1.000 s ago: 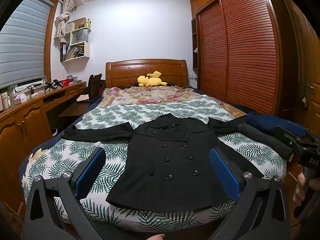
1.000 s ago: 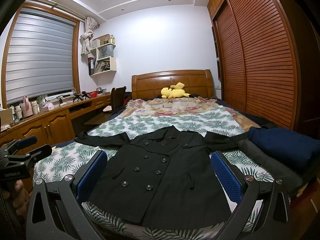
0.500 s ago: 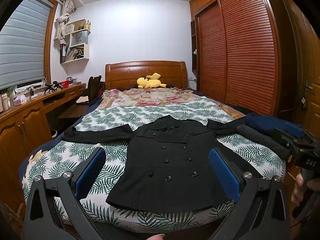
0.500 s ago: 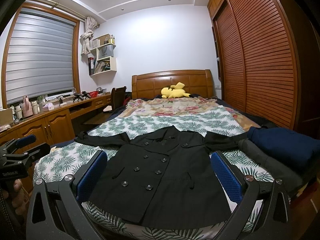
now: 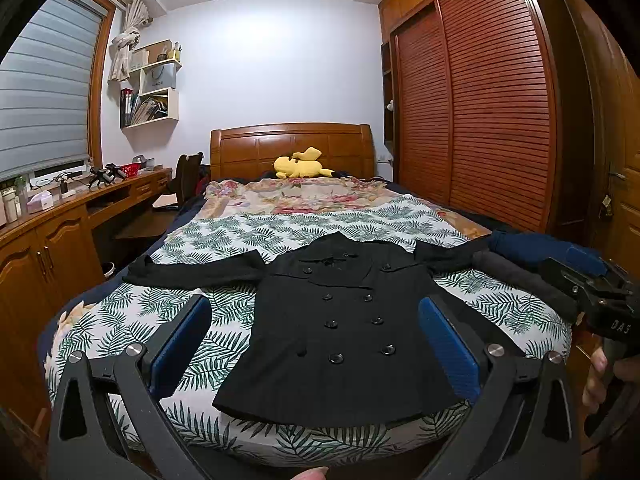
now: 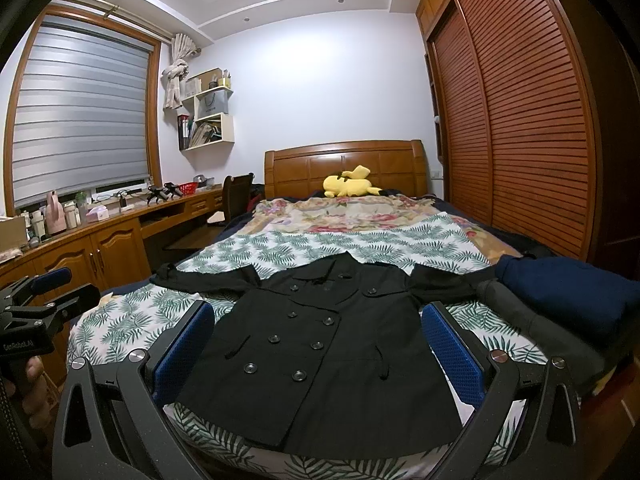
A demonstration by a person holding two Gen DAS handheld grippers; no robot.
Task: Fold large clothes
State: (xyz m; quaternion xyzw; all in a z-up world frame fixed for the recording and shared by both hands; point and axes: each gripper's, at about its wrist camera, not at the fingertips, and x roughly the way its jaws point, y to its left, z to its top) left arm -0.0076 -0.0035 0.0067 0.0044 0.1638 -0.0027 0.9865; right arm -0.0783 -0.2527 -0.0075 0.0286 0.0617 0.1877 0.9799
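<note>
A: On the near end of the bed [image 5: 120, 312], the black coat [image 5: 340, 332] is lying flat, front up, sleeves spreading left and right.

B: Nothing folded?

A: Nothing yet. The left gripper [image 5: 316, 344] and right gripper [image 6: 320, 348] are hovering wide open, holding nothing. Every fold is waiting.
</note>
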